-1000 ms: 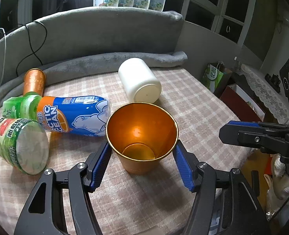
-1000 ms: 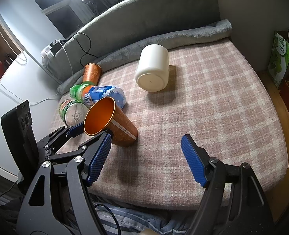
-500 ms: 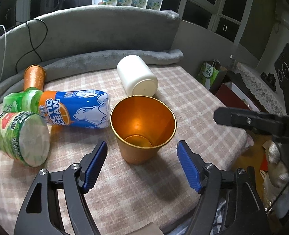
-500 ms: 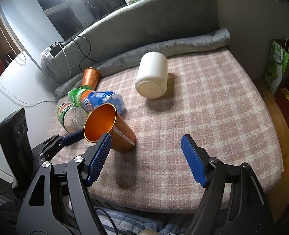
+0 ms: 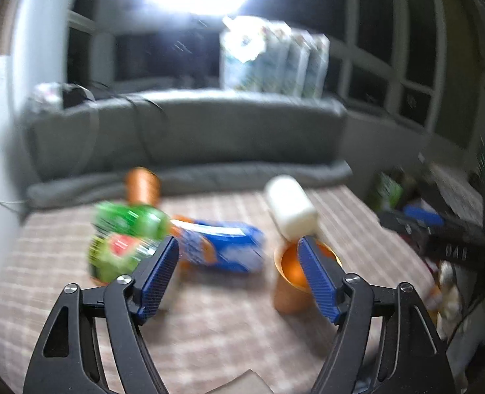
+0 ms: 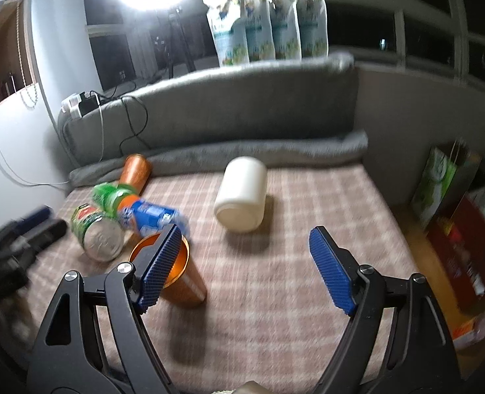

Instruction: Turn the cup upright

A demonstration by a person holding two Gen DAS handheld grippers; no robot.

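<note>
The orange metal cup (image 5: 290, 284) stands upright on the plaid cloth, mouth up; in the right wrist view the cup (image 6: 183, 284) sits behind my right gripper's left finger. My left gripper (image 5: 239, 275) is open and empty, raised, with the cup behind its right finger. My right gripper (image 6: 244, 267) is open and empty above the cloth. The left wrist view is motion-blurred.
A white jar (image 6: 242, 195) lies on its side mid-table. A blue bottle (image 6: 150, 218), a green can (image 6: 98, 234) and a second orange cup (image 6: 134, 172) lie at the left. A grey sofa back (image 6: 242, 105) bounds the far side. Bags and boxes (image 6: 439, 180) stand at the right.
My left gripper has let go of the cup, pulled back, lifted and swung left. The cup stays standing upright. The right gripper has also tilted up and drawn back.
</note>
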